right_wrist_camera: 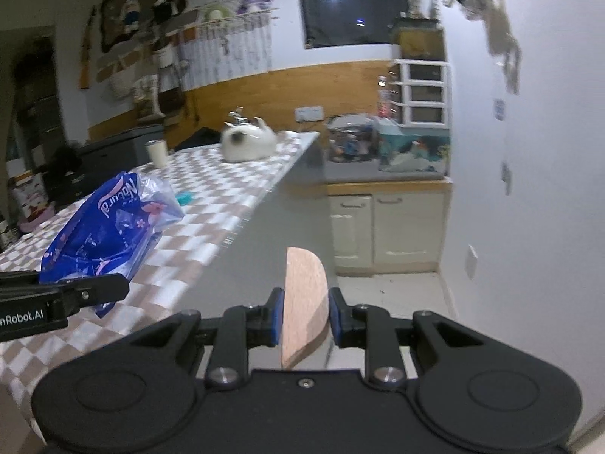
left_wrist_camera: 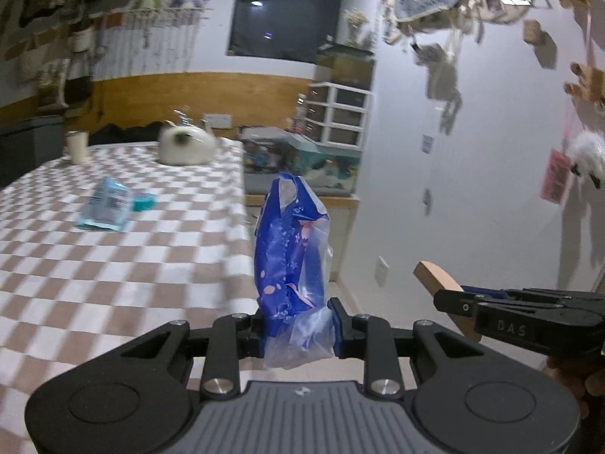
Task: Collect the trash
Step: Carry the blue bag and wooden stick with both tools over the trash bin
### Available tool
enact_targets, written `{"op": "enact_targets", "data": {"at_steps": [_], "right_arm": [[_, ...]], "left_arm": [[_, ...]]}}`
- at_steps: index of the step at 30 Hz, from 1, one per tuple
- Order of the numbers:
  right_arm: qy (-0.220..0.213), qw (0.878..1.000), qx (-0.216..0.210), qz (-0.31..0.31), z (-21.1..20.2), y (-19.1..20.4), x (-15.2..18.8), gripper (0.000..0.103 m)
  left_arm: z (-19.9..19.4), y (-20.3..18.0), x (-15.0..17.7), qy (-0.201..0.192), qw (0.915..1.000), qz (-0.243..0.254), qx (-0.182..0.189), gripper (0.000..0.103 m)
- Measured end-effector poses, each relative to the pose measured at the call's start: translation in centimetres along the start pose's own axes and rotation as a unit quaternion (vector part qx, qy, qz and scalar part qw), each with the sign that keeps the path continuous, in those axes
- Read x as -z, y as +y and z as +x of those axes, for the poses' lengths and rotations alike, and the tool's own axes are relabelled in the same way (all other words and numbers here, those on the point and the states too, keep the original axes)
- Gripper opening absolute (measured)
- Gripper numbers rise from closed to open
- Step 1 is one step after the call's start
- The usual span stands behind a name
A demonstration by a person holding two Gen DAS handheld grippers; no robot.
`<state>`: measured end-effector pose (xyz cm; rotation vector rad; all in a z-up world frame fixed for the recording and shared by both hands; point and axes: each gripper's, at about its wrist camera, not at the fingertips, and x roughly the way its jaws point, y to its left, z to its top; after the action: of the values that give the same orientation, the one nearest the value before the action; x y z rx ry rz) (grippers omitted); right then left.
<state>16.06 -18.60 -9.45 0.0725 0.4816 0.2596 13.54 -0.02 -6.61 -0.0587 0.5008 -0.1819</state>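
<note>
My left gripper (left_wrist_camera: 298,329) is shut on a crumpled blue plastic wrapper (left_wrist_camera: 291,249) with flower print, held upright past the right edge of the checkered table (left_wrist_camera: 113,265). The wrapper also shows in the right wrist view (right_wrist_camera: 106,234), with the left gripper (right_wrist_camera: 94,291) at the left. My right gripper (right_wrist_camera: 305,314) is shut on a flat pink-brown rounded piece (right_wrist_camera: 304,302), held above the floor right of the table. That piece (left_wrist_camera: 438,280) and the right gripper (left_wrist_camera: 453,302) show at the right of the left wrist view. A light-blue packet (left_wrist_camera: 106,204) and a small teal item (left_wrist_camera: 143,201) lie on the table.
A white cat figure (left_wrist_camera: 185,145) and a white cup (left_wrist_camera: 77,145) stand at the table's far end. Beyond are a counter with boxes (right_wrist_camera: 389,151), cream cabinets (right_wrist_camera: 385,227), a white drawer unit (right_wrist_camera: 421,90) and a wall hung with cards at the right.
</note>
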Motion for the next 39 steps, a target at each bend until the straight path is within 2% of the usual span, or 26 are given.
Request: {"op": "enact_targets", "data": {"at_steps": [11, 19, 26, 31, 39], "right_arm": [[0.041, 0.996, 0.063, 0.047, 1.5, -8.3, 3.9, 0.025], [0.102, 0.986, 0.095, 0.092, 4.8, -13.3, 8.9, 0.025], [0.171, 0.967, 0.098, 0.159, 10.2, -15.8, 14.2, 0.025], [0.208, 0.949, 0.097, 0.218, 14.6, -17.0, 18.2, 0.025], [0.248, 0.921, 0.105, 0.281, 22.0, -17.3, 23.7, 0.025]], "left_arm": [[7.6, -6.1, 2.8, 0.055, 0.9968, 0.010, 0.057, 0.031], [15.0, -9.1, 7.3, 0.138, 0.9864, 0.007, 0.089, 0.031], [22.2, -7.9, 12.0, 0.214, 0.9738, -0.014, 0.075, 0.031], [26.8, -6.3, 14.8, 0.245, 0.9658, -0.044, 0.074, 0.031], [33.7, -4.2, 20.0, 0.294, 0.9523, -0.053, 0.061, 0.031]]}}
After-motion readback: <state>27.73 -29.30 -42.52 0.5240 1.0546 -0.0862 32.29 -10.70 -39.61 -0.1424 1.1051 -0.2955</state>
